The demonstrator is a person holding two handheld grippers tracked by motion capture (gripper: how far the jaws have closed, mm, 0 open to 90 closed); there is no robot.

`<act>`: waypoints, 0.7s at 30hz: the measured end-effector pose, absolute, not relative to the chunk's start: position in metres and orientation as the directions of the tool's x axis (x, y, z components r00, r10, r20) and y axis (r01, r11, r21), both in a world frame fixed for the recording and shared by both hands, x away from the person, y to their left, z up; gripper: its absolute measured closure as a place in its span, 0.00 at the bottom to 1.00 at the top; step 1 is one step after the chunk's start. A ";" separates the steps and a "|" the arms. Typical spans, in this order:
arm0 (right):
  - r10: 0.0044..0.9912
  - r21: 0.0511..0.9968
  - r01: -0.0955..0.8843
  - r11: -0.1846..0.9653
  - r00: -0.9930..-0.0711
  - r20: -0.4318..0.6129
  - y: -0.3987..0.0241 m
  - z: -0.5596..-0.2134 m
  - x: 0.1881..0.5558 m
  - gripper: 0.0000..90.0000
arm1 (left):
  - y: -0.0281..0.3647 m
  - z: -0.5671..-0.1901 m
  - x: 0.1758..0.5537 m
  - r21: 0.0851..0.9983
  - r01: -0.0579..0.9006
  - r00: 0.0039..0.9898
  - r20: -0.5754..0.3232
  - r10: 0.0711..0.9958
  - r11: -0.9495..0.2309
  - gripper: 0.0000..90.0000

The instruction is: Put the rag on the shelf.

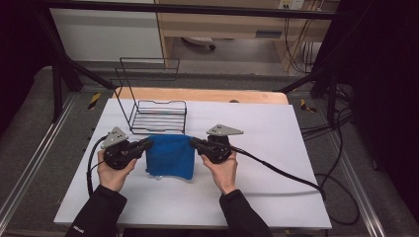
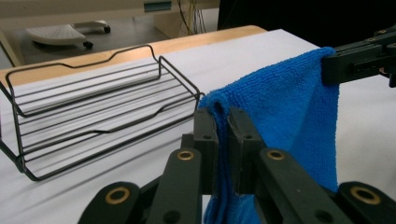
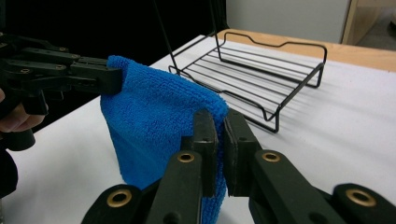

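Blue cloth (image 1: 169, 156) hangs pinched between left tool (image 1: 147, 143) and right tool (image 1: 193, 142).

Light falls from above onto my white tabletop (image 1: 257, 148), which is bright and evenly lit, while the room beyond its left and right edges sinks into near black. Shadows are soft: a faint one lies under the blue cloth (image 1: 169, 157), and pale stripes lie under the wire rack (image 2: 93, 112). There is no harsh glare. The high view is slightly soft and grainy. In my two gripper views, the black jaws at the bottom are a little soft and the background blurs mildly.
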State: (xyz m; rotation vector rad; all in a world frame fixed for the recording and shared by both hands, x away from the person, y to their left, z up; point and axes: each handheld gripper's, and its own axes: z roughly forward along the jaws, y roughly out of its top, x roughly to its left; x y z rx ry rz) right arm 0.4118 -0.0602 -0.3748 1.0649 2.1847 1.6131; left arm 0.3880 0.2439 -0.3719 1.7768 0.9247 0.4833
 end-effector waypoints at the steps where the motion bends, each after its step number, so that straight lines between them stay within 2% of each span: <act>1: 0.663 0.903 0.409 0.133 -0.714 0.226 -0.060 -0.373 0.412 0.95 | 0.245 -0.370 0.387 0.919 0.355 0.621 -0.095 0.778 -0.172 0.92; 21: 0.649 0.953 0.286 0.098 -0.744 0.157 -0.056 -0.336 0.403 0.95 | 0.249 -0.342 0.376 0.959 0.262 0.609 -0.075 0.789 -0.111 0.92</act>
